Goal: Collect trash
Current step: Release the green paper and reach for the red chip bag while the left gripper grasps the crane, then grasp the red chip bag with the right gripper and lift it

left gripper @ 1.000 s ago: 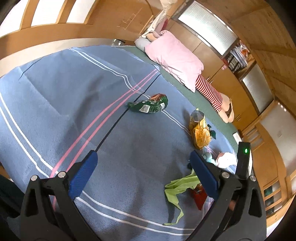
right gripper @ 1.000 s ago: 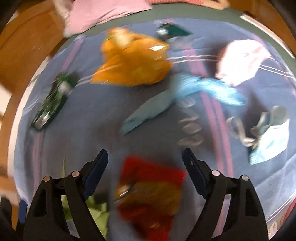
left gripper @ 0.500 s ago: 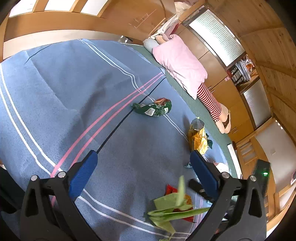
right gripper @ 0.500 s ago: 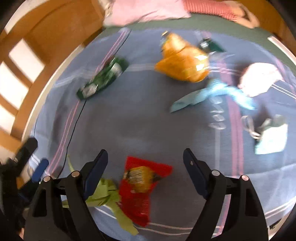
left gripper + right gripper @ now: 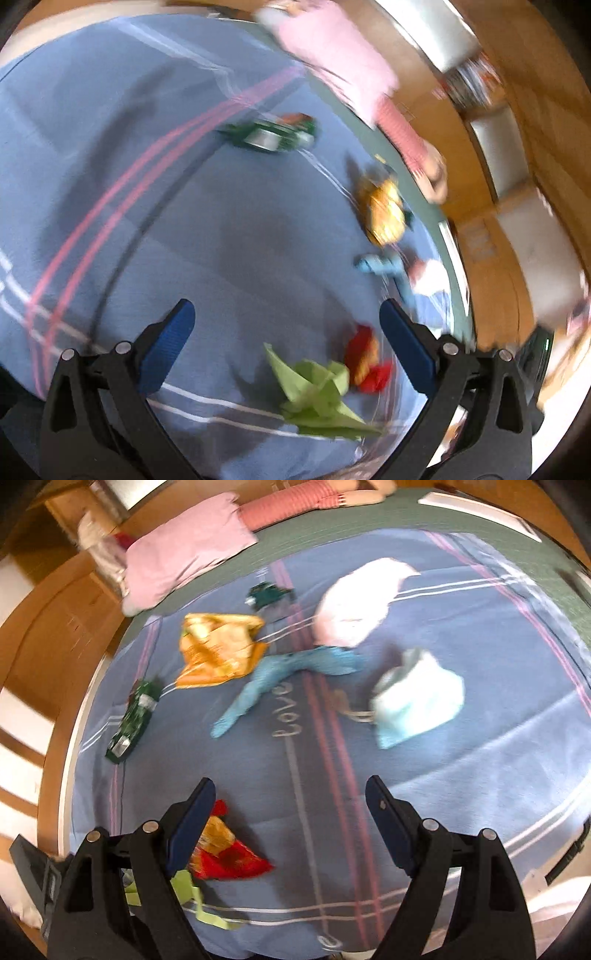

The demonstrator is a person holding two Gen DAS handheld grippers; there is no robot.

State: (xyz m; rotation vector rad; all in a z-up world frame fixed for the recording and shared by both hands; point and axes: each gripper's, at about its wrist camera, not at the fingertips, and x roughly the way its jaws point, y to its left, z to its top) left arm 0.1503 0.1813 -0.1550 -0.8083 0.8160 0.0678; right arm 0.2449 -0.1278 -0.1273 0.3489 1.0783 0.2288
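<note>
Left tool [image 5: 284,325] above green wrapper [image 5: 317,391].

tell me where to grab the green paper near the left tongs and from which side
Take the green paper by its raised, crumpled middle, coming from above with the left tongs, which are open. Its long flat points lie against the blanket and give little to pinch, while the bunched folds stand up. Keep off the red wrapper close beside it.
</note>
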